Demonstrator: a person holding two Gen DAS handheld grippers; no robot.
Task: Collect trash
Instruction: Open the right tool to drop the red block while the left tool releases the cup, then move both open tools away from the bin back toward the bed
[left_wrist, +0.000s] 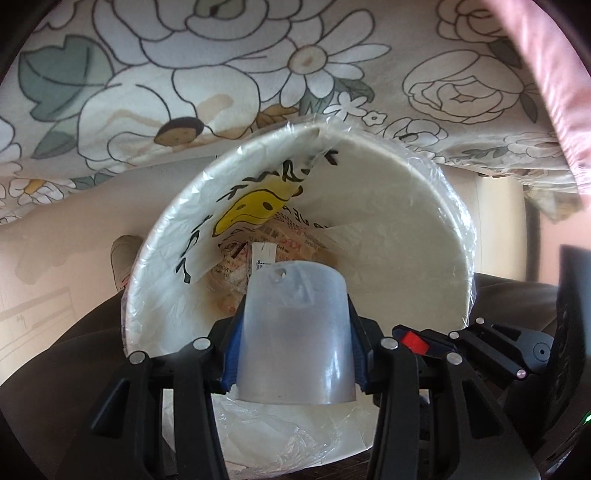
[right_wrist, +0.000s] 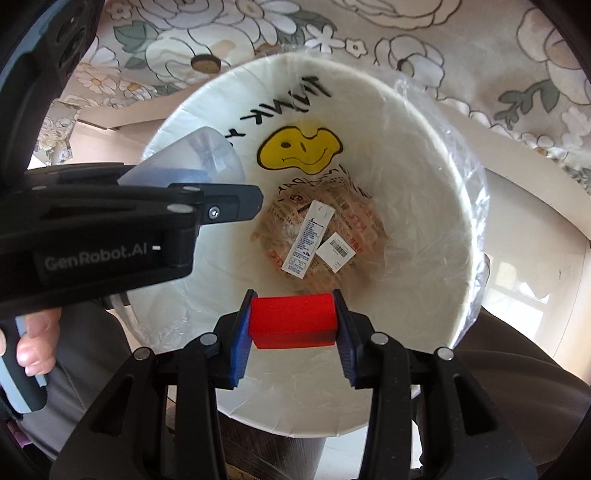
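— Bin (right_wrist: 406, 184) check: where's the trash?
— Left gripper (left_wrist: 295, 347) clamps a translucent cup (left_wrist: 295, 332), right gripper (right_wrist: 293, 321) squeezes a red block (right_wrist: 293, 319), both over the lined bin's mouth.

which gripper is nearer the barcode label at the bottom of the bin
Right, as far as the views show. The right gripper, shut on a red block, hangs just over the barcode label. The left gripper, shut on a translucent cup, is off by the bin's rim.
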